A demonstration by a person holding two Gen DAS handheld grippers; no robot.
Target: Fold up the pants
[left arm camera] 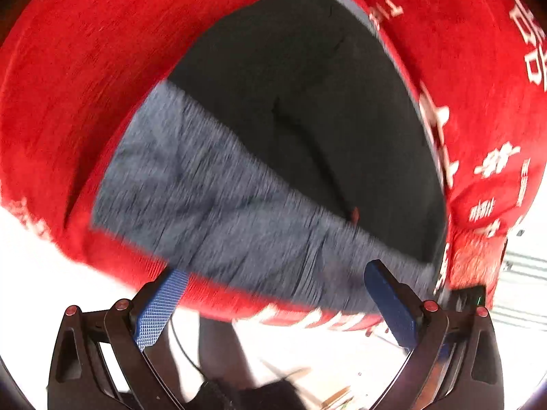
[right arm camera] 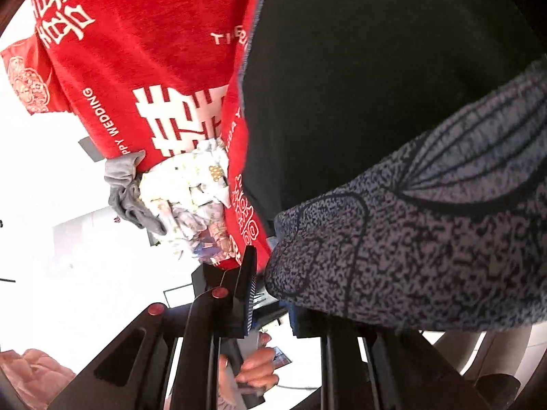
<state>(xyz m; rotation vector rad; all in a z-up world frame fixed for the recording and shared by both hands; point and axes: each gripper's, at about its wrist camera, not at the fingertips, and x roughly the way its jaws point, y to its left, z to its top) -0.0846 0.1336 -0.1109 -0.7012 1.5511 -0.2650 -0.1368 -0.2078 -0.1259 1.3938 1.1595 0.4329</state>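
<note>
Two fabrics make up the pants [left arm camera: 301, 102]: a dark, nearly black smooth cloth and a wide band of heathered blue-grey knit [left arm camera: 212, 205]. In the left wrist view they lie spread ahead of the left gripper [left arm camera: 273, 307] on a red cloth with white printed characters [left arm camera: 85, 85], the knit band nearest the fingertips and the dark cloth beyond it. The left gripper stands wide open, its blue-padded fingers [left arm camera: 160, 311] apart at the near edge of the knit band with nothing pressed between them; whether the pads touch the fabric is lost in blur.

In the right wrist view the knit band [right arm camera: 427, 239] bulges close over the right gripper [right arm camera: 273, 294], draped across its right finger and hiding it. The left finger [right arm camera: 248, 287] with its ribbed pad sits just beside the fabric's edge. The jaws are close together, but whether they pinch the knit cannot be told. Beyond and left of this gripper, a crumpled grey garment [right arm camera: 130, 191] and a pale patterned cloth [right arm camera: 191, 191] hang at the red cloth's edge. Below the gripper a hand [right arm camera: 253, 372] shows.
</note>
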